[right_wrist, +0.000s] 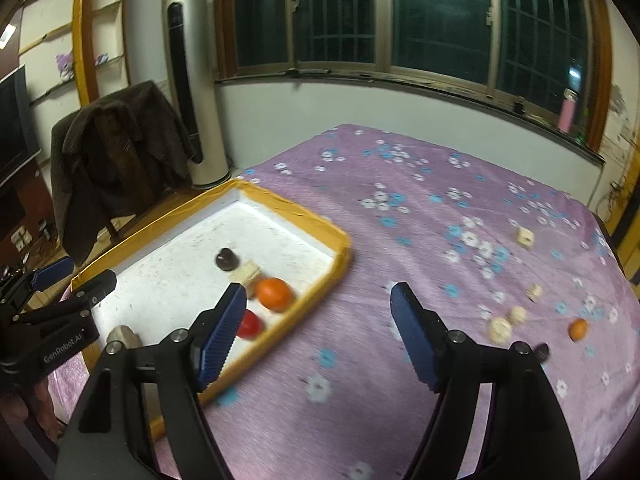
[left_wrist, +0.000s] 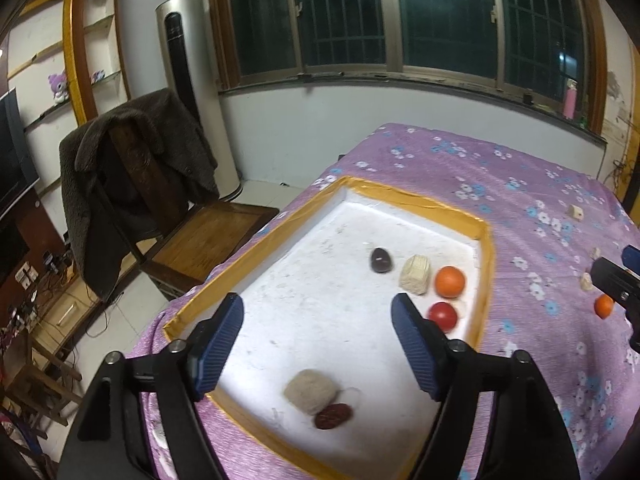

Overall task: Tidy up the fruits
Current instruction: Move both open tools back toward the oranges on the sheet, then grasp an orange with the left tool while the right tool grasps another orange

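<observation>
Fruits are lying in the white foam tray [left_wrist: 484,264]: a round orange [left_wrist: 450,282], a glossy tomato [left_wrist: 443,316], a wrinkled date [left_wrist: 333,416]. Left gripper [left_wrist: 318,344] is hovering spread above it. Right gripper [right_wrist: 318,332] is gaping over the purple floral cloth [right_wrist: 400,224].

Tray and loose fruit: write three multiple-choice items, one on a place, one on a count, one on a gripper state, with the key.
1. Where is the big orange?
A. Inside the tray, near its right wall
B. On the chair
C. On the windowsill

2. How many red tomatoes lie in the tray?
A. One
B. Three
C. Five

3. How does the left hand-held gripper stand?
A. Shut on the tomato
B. Open, holding nothing
C. Shut on the tray's rim

Key: 1 A, it sits beside the pale corn piece by the yellow rim. 2 A, only one red fruit shows. 3 B, its blue pads stand wide apart above the white floor.
</observation>
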The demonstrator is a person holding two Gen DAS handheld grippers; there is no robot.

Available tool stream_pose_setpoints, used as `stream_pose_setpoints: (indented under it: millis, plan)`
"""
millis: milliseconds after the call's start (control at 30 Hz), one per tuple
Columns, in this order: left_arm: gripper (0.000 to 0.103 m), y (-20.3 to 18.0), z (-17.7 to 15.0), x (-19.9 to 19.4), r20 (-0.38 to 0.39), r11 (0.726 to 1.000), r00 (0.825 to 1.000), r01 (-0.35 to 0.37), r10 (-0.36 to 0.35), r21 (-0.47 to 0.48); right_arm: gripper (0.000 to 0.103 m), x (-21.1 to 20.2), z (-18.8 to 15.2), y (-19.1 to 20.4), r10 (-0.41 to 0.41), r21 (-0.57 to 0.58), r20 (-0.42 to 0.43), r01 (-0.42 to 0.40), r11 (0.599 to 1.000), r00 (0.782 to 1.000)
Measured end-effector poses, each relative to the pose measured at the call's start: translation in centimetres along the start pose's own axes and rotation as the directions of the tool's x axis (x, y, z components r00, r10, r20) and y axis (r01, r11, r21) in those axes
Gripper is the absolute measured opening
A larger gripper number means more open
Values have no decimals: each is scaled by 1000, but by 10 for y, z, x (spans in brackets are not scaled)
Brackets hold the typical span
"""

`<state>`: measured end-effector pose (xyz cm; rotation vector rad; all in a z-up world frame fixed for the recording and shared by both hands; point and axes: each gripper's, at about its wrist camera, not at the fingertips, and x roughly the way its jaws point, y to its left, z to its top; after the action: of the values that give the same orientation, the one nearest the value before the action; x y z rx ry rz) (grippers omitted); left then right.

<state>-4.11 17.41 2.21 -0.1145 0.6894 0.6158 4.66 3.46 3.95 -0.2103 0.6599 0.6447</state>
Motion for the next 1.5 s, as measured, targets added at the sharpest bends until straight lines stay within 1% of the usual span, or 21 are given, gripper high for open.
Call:
stream_pose_setpoints:
  millis: [100,200,367,500,567,633,700,733,867,933,1000,1033,1133,1200,1233,1333,1367,1400,1433,1467,1500]
  plan:
    - [80,-16,1,-4,5,1000,1000,20,-20,22,81,-16,-8,-24,-20,36,13,19,999,1000]
    - [82,-34,-2,-8,1,997,999,51,-51,56,90,-28,-17,-43,-39,73,21,37,997,999]
    - [84,-68,-12,-10,-18,984,992,128,-126,121,102,-48,-39,-83,-91,116,9,90,989,996]
    - [84,-100,-21,-6,-49,966,982,189,-183,177,102,-64,-69,-129,-173,166,-33,176,970,984]
    - [84,-117,-27,-3,-70,954,976,217,-207,209,102,-71,-86,-162,-227,220,-69,237,946,971]
    - [84,-130,-30,-1,-84,945,972,231,-217,233,102,-74,-99,-187,-265,259,-102,282,924,959]
    - [84,-143,-32,2,-100,933,965,259,-241,251,101,-75,-106,-205,-287,280,-122,310,909,950]
    - [84,-152,-33,4,-109,925,961,276,-256,263,100,-74,-109,-215,-299,293,-135,326,899,945]
    - [84,-179,-34,7,-129,904,950,312,-286,294,85,-61,-110,-237,-291,310,-169,331,891,942]
    - [84,-192,-33,7,-137,895,944,328,-300,303,83,-49,-107,-250,-299,316,-187,346,884,936]
    - [84,-208,-32,8,-147,881,935,353,-322,314,76,-38,-103,-263,-309,317,-207,363,876,928]
    - [84,-220,-31,9,-157,872,930,367,-333,322,74,-28,-98,-272,-320,314,-221,378,871,921]
    - [84,-245,-30,12,-183,848,911,411,-370,334,73,-5,-86,-287,-325,299,-247,391,870,913]
    - [84,-258,-29,15,-190,840,904,427,-384,336,68,12,-79,-296,-327,287,-266,398,871,907]
    - [84,-268,-28,16,-200,831,896,442,-396,339,66,19,-77,-300,-329,287,-269,402,869,905]
    - [84,-288,-29,20,-213,814,885,464,-413,349,62,34,-69,-312,-337,290,-277,412,864,900]
    - [83,-295,-29,23,-217,811,885,465,-412,355,59,38,-68,-314,-337,288,-284,415,863,898]
    - [81,-300,-29,25,-225,809,884,466,-409,358,53,43,-68,-317,-334,284,-293,415,864,896]
    - [78,-306,-29,28,-232,804,879,475,-416,358,48,49,-69,-319,-327,285,-304,414,865,894]
    - [74,-310,-29,31,-233,805,880,474,-414,358,39,52,-70,-321,-321,289,-308,410,865,896]
    - [74,-315,-29,33,-238,802,876,480,-419,357,33,54,-71,-322,-310,294,-309,400,868,899]
